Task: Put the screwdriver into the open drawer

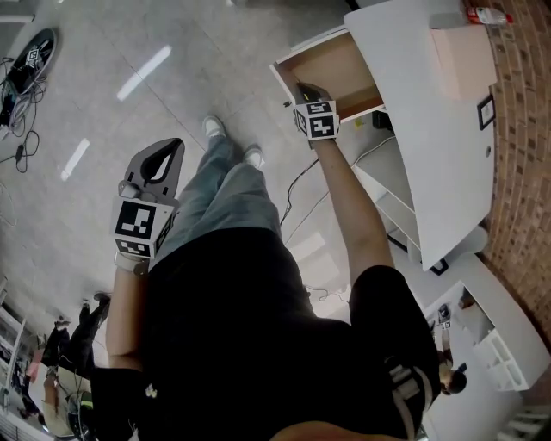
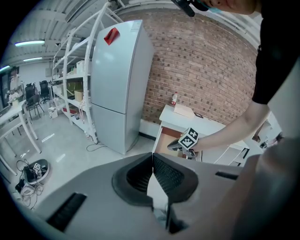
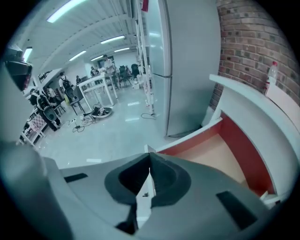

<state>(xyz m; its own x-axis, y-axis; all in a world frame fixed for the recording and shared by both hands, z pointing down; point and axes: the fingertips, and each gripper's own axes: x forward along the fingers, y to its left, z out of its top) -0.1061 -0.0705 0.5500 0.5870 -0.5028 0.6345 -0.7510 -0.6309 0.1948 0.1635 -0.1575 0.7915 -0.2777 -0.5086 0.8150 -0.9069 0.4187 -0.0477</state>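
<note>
Screwdriver unseen; my left gripper (image 2: 152,157) and right gripper (image 3: 149,157) are both pinched together, empty. Right, close over the drawer (image 3: 220,154), could bump its rim.

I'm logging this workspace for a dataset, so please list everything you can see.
Drawer: one, wood-coloured inside, open, under the desk top.
Desk: one, white, against the brick wall.
Bottle: one, white with red cap, on the desk.
Box: one, pale, on the desk.
Fridge: one, grey, beside the desk.
Cables: several, dark, on the floor.
Screwdriver: none visible.
Left gripper: grey, shut, empty, over the floor.
Right gripper: grey, shut, empty, at the drawer.
</note>
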